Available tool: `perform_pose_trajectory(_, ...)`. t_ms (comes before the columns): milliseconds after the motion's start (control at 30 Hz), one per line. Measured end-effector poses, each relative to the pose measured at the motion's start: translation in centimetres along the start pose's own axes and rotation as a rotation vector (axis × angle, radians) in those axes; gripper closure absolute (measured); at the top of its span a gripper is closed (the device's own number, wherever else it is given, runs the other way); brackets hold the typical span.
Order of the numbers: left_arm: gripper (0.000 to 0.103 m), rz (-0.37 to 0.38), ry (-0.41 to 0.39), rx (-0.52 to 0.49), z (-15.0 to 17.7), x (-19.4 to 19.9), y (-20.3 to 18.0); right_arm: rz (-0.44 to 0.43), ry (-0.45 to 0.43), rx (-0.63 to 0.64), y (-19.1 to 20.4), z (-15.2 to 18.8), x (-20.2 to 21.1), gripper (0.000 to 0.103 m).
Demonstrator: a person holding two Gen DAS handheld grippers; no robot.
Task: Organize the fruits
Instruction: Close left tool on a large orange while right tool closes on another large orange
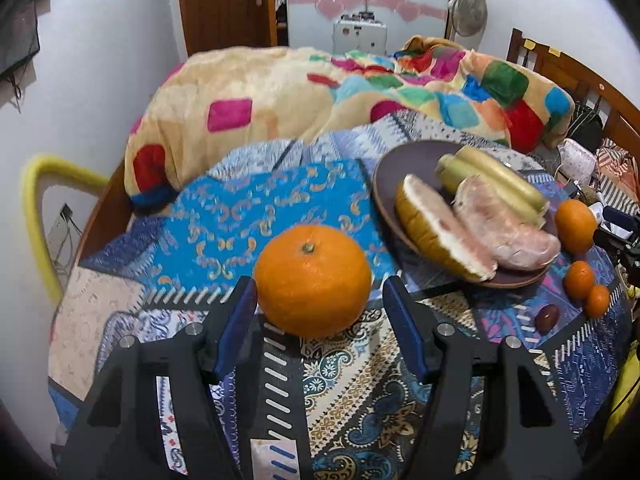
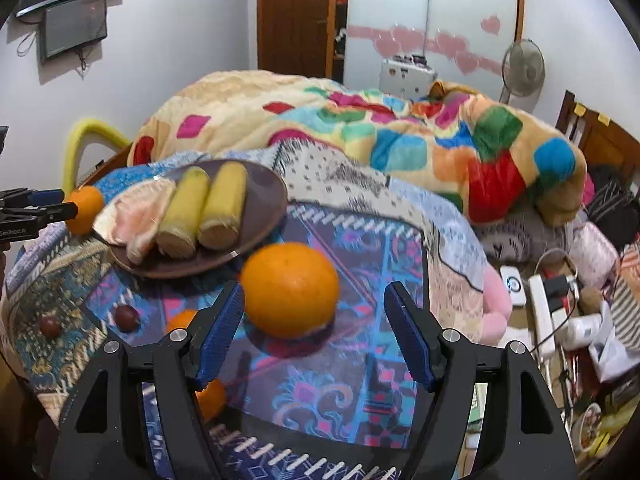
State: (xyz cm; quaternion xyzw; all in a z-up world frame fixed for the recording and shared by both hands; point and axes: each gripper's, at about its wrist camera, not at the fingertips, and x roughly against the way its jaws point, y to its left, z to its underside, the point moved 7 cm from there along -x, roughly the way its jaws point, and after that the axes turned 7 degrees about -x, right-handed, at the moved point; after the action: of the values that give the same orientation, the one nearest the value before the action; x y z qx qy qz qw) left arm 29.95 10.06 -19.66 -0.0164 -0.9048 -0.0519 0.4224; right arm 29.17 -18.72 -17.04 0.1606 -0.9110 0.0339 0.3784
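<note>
Left claw point(image 1: 320, 304): released, jaws spread wide, blue pads on either side of a large orange point(image 1: 313, 280); the left pad looks to be at or very near the fruit's skin, the right pad stands clear of it.
Large orange: sits stem-up on the patterned bedspread point(image 1: 248, 208), at 12 o'clock from the left claw.
Right claw point(image 2: 314, 308): released, jaws wide apart, a second orange point(image 2: 290, 290) between them; left pad just beside it, right pad well apart.
Second orange: rests on the bedspread point(image 2: 360, 248), at 4 o'clock from the plate.
Plate point(image 1: 396, 160): dark brown, at 1 o'clock from the left claw, lying on the bedspread.
On the plate: two peeled bananas point(image 1: 492, 184) side by side, with two pomelo wedges point(image 1: 444, 232) beside them.
Small oranges: three point(image 1: 578, 278) in the left wrist view, just off the plate's rim at 4 o'clock, the largest farthest back.
Dark round fruit point(image 1: 547, 317): near the smallest orange, kind unclear; the right wrist view shows two such fruits point(image 2: 127, 317) at 7 o'clock from the plate.
Blanket point(image 1: 360, 92): bright patchwork, bunched at the far side of the bed, at 12 o'clock.
Fan point(image 1: 468, 10): stands by the far wall.
</note>
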Motion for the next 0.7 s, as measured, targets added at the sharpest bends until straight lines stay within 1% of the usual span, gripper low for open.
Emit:
perform_pose_trajectory(100,0.033,-0.005,-0.006,-0.002,0.0,-0.4,0.0,-0.013,0.009,-0.006,0.0,0.1,-0.4,0.031)
perform_pose_trajectory(267,0.026,-0.012,-0.007,-0.007,-0.3,-1.2,0.0,-0.023,0.010,0.020,1.0,0.1,-0.8,0.031)
perform_pose_trajectory(333,0.026,-0.022,-0.006,-0.011,-0.5,-1.5,0.0,-0.030,0.025,0.027,1.4,0.2,-1.5,0.031)
perform_pose_trajectory(467,0.026,-0.013,0.015,-0.003,-0.5,-2.3,0.2,-0.047,0.045,0.021,1.5,0.2,-2.0,0.031)
perform_pose_trajectory(567,0.026,-0.005,0.029,0.006,-0.4,-2.8,0.2,-0.059,0.061,0.020,1.6,0.3,-2.3,0.033)
perform_pose_trajectory(600,0.026,-0.004,0.031,0.007,-0.3,-2.9,0.3,-0.061,0.067,0.021,1.6,0.4,-2.4,0.039)
perform_pose_trajectory(633,0.026,-0.004,0.035,0.011,-0.3,-3.1,0.3,-0.068,0.072,0.023,1.7,0.5,-2.4,0.041)
perform_pose_trajectory(700,0.026,-0.002,0.040,0.016,-0.2,-3.4,0.4,-0.063,0.067,0.030,1.8,0.5,-2.3,0.041)
